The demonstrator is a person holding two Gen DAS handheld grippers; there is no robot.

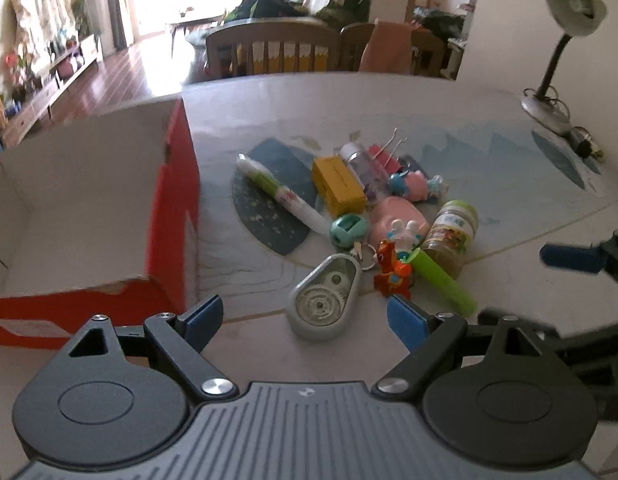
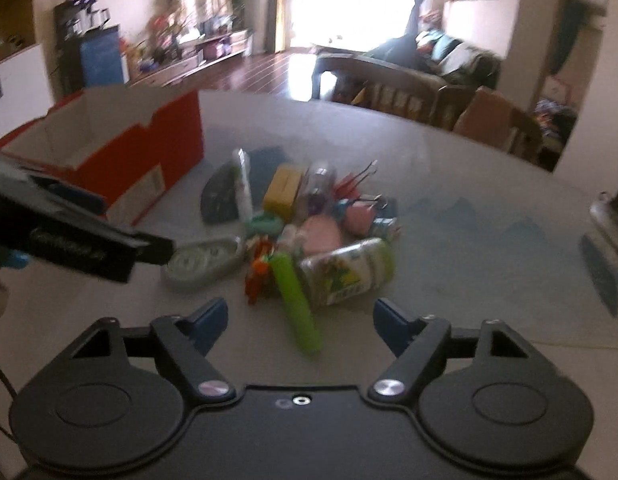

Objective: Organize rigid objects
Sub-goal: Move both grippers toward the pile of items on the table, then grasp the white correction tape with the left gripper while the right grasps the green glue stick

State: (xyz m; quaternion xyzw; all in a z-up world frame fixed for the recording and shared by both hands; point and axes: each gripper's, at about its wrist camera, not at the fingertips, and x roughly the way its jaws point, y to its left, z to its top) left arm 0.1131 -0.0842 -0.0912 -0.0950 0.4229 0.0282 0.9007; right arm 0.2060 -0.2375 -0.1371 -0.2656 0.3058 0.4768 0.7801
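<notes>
- The things to sort lie in one tight heap near the middle of the desk (image 1: 429, 120), with the red cardboard box (image 1: 165, 216) standing open just to its left — I take it as the place they go.
- At the near edge of the heap sit a grey tape dispenser (image 1: 327, 300), an orange toy horse (image 1: 393, 272), a green tube (image 1: 445, 282) and a small jar (image 1: 453, 236) lying on its side; behind them are a yellow box (image 1: 339, 186), a white pen (image 1: 281, 192) and a clear bottle (image 1: 363, 164).
- Left tongs (image 1: 305, 316) stand wide open and empty, framing the tape dispenser without touching it; right tongs (image 2: 301, 324) are also open and empty, with the green tube's (image 2: 297, 304) near end between them but the pads clear of it.
- Risk, as I judge it: the pieces touch and overlap, so closing on one could drag or flip a neighbour — the horse leans against the tube, and the jar (image 2: 349, 272) could roll.
- Both tongs work the same near edge; the left one's arm already crosses the right view, so they could knock together.
- The right wrist view is blurred — small items at the back of the heap, pink and blue, cannot be told apart there.
- The box floor is only partly visible; whether anything lies in it I cannot tell.
</notes>
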